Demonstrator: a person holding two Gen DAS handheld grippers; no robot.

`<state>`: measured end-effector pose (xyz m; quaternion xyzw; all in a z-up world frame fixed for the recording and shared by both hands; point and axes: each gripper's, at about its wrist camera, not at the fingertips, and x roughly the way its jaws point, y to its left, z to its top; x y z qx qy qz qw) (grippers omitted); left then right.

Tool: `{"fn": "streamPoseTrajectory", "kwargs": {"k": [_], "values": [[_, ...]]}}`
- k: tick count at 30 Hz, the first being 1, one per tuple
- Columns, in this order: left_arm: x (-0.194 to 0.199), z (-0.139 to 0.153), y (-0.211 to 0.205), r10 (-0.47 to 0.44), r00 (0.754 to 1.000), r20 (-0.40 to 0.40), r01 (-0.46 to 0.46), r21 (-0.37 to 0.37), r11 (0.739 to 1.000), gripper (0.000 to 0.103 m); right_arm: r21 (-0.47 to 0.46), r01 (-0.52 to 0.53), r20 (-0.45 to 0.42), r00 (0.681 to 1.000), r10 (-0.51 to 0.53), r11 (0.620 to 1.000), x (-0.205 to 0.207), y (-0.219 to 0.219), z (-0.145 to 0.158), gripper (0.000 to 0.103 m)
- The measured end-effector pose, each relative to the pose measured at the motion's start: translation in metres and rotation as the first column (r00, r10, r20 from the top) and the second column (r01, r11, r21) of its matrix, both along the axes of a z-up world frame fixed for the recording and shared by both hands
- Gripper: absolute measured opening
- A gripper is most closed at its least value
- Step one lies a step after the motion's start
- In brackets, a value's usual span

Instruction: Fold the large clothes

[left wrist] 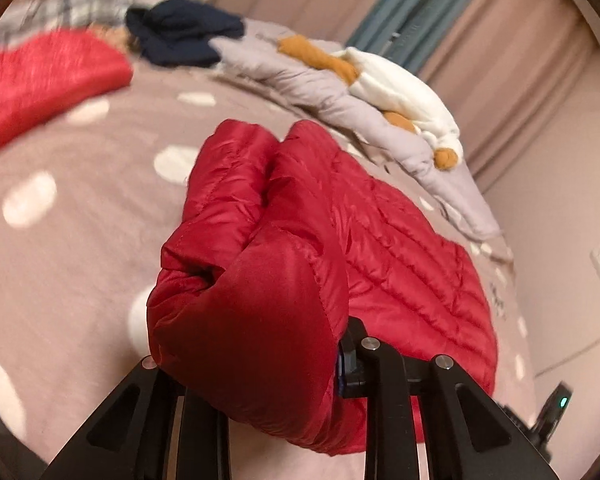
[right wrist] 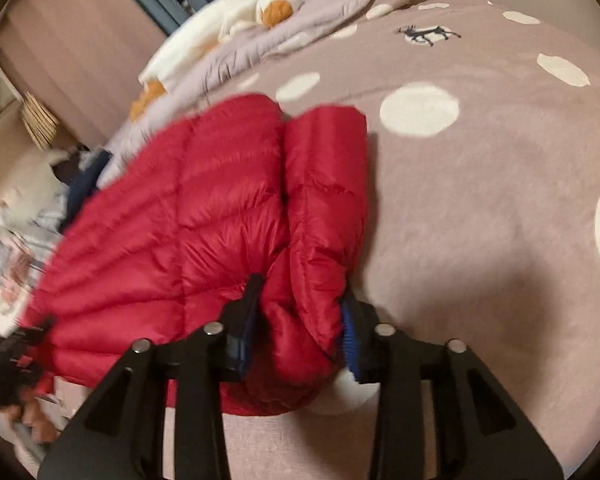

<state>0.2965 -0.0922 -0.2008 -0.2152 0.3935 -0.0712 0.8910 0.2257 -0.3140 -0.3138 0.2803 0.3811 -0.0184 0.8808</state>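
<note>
Jaws of both grippers, L [left wrist: 260, 344] & R [right wrist: 300, 320], pinch red puffer jacket [right wrist: 204, 216] edge.

In the left wrist view, the jacket [left wrist: 340, 240] lies on the bedspread [left wrist: 80, 240] at centre frame, the plush toy [left wrist: 396, 92] on a quilt [left wrist: 320, 92] upper right, another garment [left wrist: 40, 80] upper left.

**Two wrist views, close over one bed**

Each fisheye looks forward along its own black fingers, close above the mauve bedspread with cream dots [left wrist: 80, 240] [right wrist: 480, 200]. Both views share the quilted red down jacket [left wrist: 380, 248] [right wrist: 188, 216] and the white-and-orange plush toy [left wrist: 396, 88] [right wrist: 240, 12].
</note>
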Motion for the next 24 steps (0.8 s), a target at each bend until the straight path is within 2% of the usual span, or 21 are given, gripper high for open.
{"fn": "streamPoseTrajectory", "kwargs": {"k": [2, 4, 8, 11, 14, 15, 16, 17, 18, 19, 22, 24], "values": [[-0.004, 0.012, -0.022, -0.016, 0.999, 0.039, 0.013, 0.073, 0.997, 0.025, -0.054, -0.001, 0.003, 1.0, 0.001, 0.999, 0.004, 0.008, -0.001, 0.039], [-0.01, 0.017, -0.022, -0.038, 0.997, 0.069, 0.029, 0.116, 0.993, 0.025, -0.095, -0.012, -0.01, 1.0, 0.011, 0.995, 0.009, 0.015, 0.001, 0.039], [-0.022, 0.049, -0.046, -0.13, 0.981, 0.142, 0.109, 0.149, 0.983, 0.025, -0.053, -0.01, -0.026, 1.0, 0.008, 0.999, 0.006, -0.002, 0.0, 0.039], [-0.027, 0.076, -0.069, -0.245, 0.951, 0.189, 0.227, 0.115, 0.967, 0.025, -0.064, -0.016, -0.025, 1.0, 0.014, 0.998, 0.003, -0.009, 0.0, 0.04], [-0.047, 0.09, -0.098, -0.37, 0.906, 0.207, 0.358, 0.094, 0.929, 0.027, -0.05, -0.013, -0.025, 1.0, 0.012, 0.999, 0.0, -0.014, 0.0, 0.041], [-0.049, 0.092, -0.112, -0.396, 0.897, 0.196, 0.384, 0.1, 0.918, 0.028, -0.048, -0.006, -0.027, 1.0, 0.005, 0.999, -0.005, -0.016, 0.001, 0.047], [-0.049, 0.092, -0.126, -0.419, 0.888, 0.188, 0.405, 0.112, 0.908, 0.029, -0.056, 0.013, -0.038, 0.999, -0.015, 0.998, -0.008, -0.021, 0.004, 0.062], [-0.048, 0.09, -0.142, -0.444, 0.877, 0.183, 0.428, 0.124, 0.895, 0.032, -0.076, 0.038, -0.049, 0.998, -0.042, 0.996, -0.014, -0.026, 0.007, 0.07], [-0.051, 0.087, -0.147, -0.457, 0.872, 0.177, 0.441, 0.123, 0.889, 0.034, -0.111, 0.076, -0.05, 0.995, -0.082, 0.991, -0.02, -0.033, 0.013, 0.084], [-0.05, 0.083, -0.155, -0.464, 0.87, 0.166, 0.45, 0.116, 0.886, 0.036, -0.128, 0.099, -0.035, 0.994, -0.105, 0.987, -0.026, -0.038, 0.018, 0.089], [-0.044, 0.065, -0.175, -0.494, 0.863, 0.105, 0.49, 0.067, 0.869, 0.054, -0.154, 0.18, 0.047, 0.983, -0.175, 0.972, -0.05, -0.064, 0.043, 0.088], [-0.04, 0.05, -0.18, -0.496, 0.866, 0.064, 0.496, 0.013, 0.868, 0.069, -0.172, 0.226, 0.069, 0.974, -0.217, 0.959, -0.063, -0.078, 0.056, 0.088]]}}
